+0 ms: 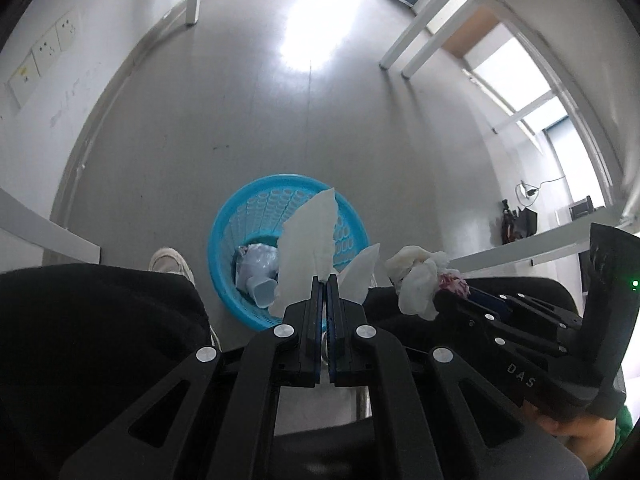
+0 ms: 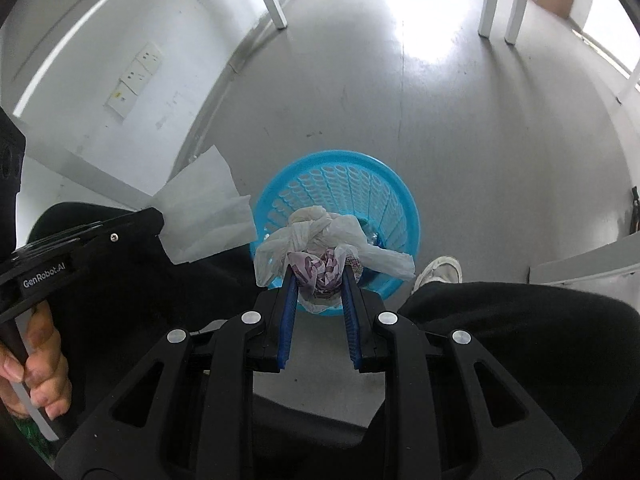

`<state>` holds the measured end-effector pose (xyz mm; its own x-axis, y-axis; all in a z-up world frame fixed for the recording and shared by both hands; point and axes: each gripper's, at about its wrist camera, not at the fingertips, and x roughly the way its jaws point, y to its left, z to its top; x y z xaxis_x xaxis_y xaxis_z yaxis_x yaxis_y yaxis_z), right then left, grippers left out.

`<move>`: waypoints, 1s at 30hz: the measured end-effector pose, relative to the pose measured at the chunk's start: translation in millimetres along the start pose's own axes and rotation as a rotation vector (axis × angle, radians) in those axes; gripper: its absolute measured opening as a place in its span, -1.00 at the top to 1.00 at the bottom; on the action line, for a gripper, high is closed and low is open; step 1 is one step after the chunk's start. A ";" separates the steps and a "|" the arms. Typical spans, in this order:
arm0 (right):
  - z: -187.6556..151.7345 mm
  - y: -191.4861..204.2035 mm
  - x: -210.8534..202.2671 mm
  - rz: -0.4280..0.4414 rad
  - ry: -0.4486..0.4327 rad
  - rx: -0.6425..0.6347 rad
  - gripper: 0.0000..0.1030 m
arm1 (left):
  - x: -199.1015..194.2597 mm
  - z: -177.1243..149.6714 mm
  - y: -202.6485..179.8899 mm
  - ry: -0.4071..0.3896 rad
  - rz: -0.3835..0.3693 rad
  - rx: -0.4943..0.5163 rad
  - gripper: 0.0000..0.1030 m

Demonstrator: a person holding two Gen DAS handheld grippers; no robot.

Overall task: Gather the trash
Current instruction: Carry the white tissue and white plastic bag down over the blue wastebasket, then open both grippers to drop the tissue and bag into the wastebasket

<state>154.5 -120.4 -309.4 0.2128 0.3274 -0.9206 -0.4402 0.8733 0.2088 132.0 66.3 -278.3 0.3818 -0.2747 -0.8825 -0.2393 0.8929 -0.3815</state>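
A blue plastic basket (image 1: 256, 200) stands on the grey floor between the person's legs; it also shows in the right wrist view (image 2: 352, 176). It holds crumpled pale trash and a small cup (image 1: 262, 294). My left gripper (image 1: 324, 280) is shut on a white paper tissue (image 1: 310, 236) and holds it above the basket; the tissue also shows in the right wrist view (image 2: 204, 208). My right gripper (image 2: 318, 272) is shut on a knotted white plastic bag (image 2: 316, 240) with pink-patterned contents, above the basket. The bag also shows in the left wrist view (image 1: 418, 276).
The person's black-trousered legs flank the basket, with a white shoe (image 1: 172, 262) on the left and a white shoe (image 2: 440, 270) on the right. White table legs (image 1: 416, 36) stand further off. A white wall with sockets (image 1: 44, 52) runs along the left.
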 end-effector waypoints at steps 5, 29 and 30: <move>25.4 -9.8 32.3 -0.019 0.058 0.009 0.60 | 32.8 22.5 -0.1 0.044 0.039 -0.032 0.98; 71.7 -53.7 164.6 -0.061 0.292 0.176 0.50 | 142.7 65.4 28.0 0.243 0.109 -0.264 0.98; 72.4 -53.7 165.8 -0.057 0.292 0.178 0.46 | 144.1 66.2 27.9 0.244 0.104 -0.268 0.86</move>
<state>276.6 -86.8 -449.4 -0.0371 0.1812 -0.9828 -0.2705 0.9449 0.1844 239.4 75.2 -397.9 0.1265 -0.2932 -0.9476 -0.5029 0.8045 -0.3160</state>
